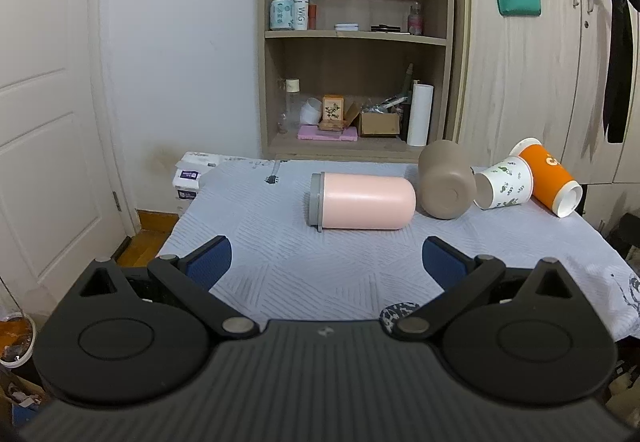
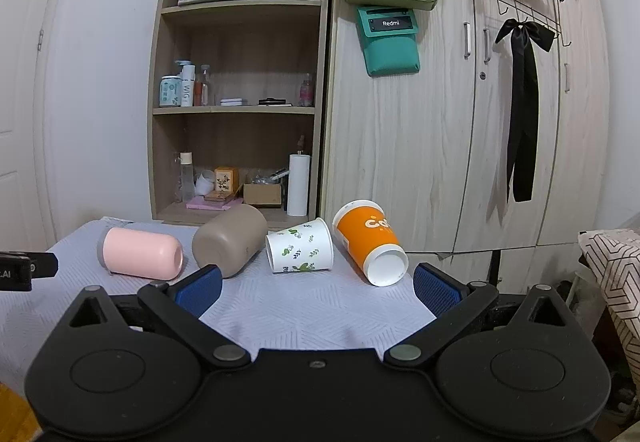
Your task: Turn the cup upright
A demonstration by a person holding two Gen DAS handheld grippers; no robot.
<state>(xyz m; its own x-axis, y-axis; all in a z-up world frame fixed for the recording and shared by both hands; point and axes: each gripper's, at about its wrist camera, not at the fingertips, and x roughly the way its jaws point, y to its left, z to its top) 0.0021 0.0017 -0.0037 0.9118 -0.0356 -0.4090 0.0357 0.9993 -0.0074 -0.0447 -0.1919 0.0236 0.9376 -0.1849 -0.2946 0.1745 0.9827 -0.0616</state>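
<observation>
Cups: pink cup (image 1: 362,201), brown cup (image 1: 446,180), leaf-print cup (image 1: 505,183), orange cup (image 1: 548,176) all lie sideways on tabletop (image 1: 280,274). Left gripper (image 1: 326,262) fingers spread wide, holding nothing. Right gripper (image 2: 316,284) same, touching nothing.

You've got four cups on a pale grey tablecloth (image 2: 320,306) with a chevron weave: a pink cup (image 2: 140,253) with a grey collar, a taupe cup (image 2: 230,240), a white cup (image 2: 302,247) with green leaf sprigs, and an orange cup (image 2: 366,238) with white lettering, possibly "Co". Your gripper pads (image 2: 199,288) are blue on black.
</observation>
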